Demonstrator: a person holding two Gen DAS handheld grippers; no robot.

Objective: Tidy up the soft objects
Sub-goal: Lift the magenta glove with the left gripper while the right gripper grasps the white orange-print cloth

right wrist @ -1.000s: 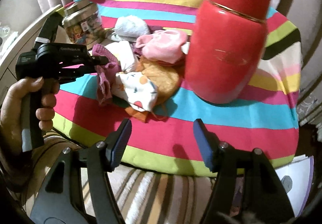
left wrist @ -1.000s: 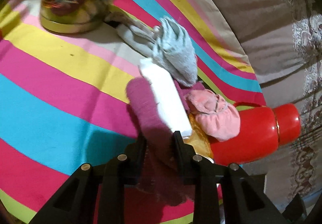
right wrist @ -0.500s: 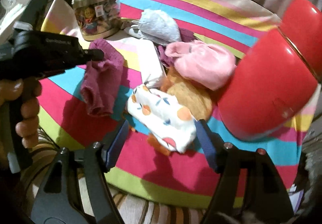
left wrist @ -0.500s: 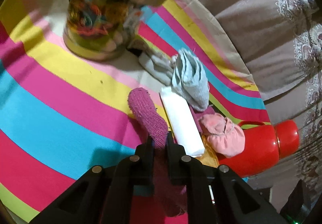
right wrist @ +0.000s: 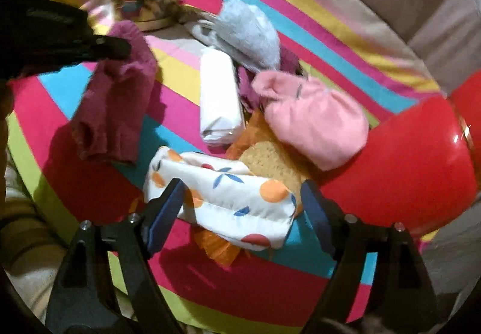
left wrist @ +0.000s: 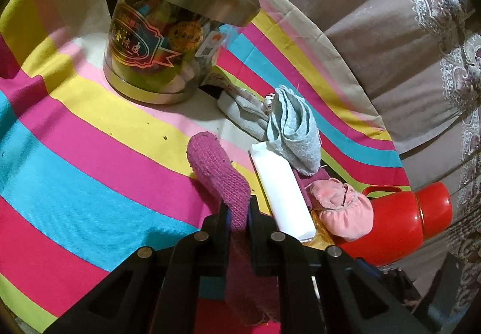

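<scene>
Left gripper [left wrist: 237, 211] is clamped tight on the magenta knit sock [left wrist: 218, 171], mid-length; the toe end sticks out past the fingers, the cuff end hangs below, clear of the striped cloth [left wrist: 75, 159]. In the right wrist view the sock [right wrist: 115, 93] dangles on the jar side of the white roll [right wrist: 219, 102], well apart from it.

Right gripper [right wrist: 240, 204] is wide open, nothing in it, jaws straddling the fruit-print pouch [right wrist: 222, 192], which lies just in front of the white roll and partly over orange fabric [right wrist: 219, 247]. Can't tell whether the pads touch the pouch yet.

Landmark = white roll. Grey sock bundle [right wrist: 249, 33] is touching its far end, pink bundle [right wrist: 315, 120] just beside it toward the red flask [right wrist: 405, 159], jar [left wrist: 177, 27] well beyond.

Judgement on doing this well:
- Set the sock down on bare cloth on the roll's jar side, flat, before letting go; the hanging cuff will fold under otherwise.
- Right claw: close across the pouch only, low enough to get the full thickness, but don't snag the orange fabric underneath.
- Keep clear of the flask; it looks easy to knock.
</scene>
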